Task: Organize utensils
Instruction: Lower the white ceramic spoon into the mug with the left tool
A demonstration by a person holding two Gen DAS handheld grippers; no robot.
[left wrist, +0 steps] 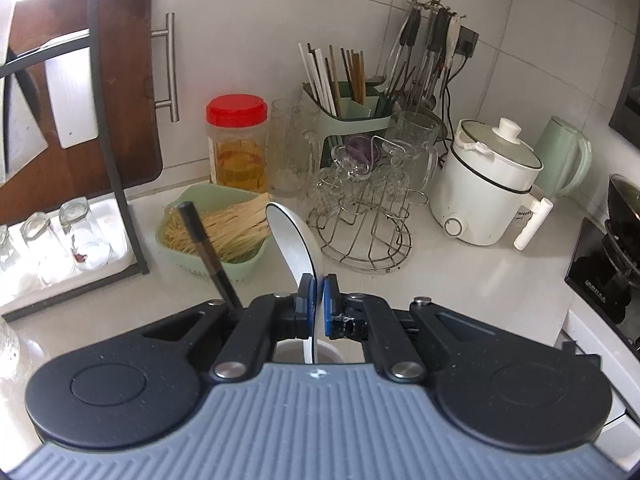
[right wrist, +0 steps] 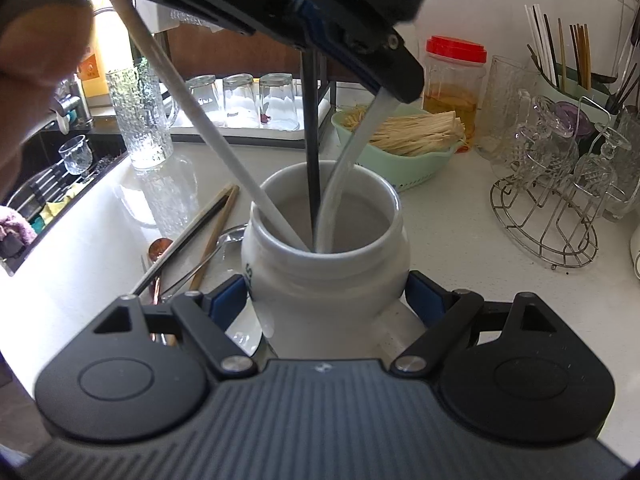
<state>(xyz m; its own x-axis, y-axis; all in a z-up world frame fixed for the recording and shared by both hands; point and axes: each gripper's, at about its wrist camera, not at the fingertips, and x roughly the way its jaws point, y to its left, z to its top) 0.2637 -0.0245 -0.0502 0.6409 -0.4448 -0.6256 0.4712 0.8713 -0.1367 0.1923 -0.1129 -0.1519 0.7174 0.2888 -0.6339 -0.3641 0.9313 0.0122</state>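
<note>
Large glossy white wall tiles [left wrist: 280, 20] back a pale speckled stone desk [left wrist: 460, 280]. A brown wooden panel [left wrist: 132, 80] leans left, and bright daylight, perhaps from a window, glares there.

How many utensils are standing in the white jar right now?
3: a white chopstick leaning left, a black utensil upright in the middle, and the white spoon on the right.
</note>
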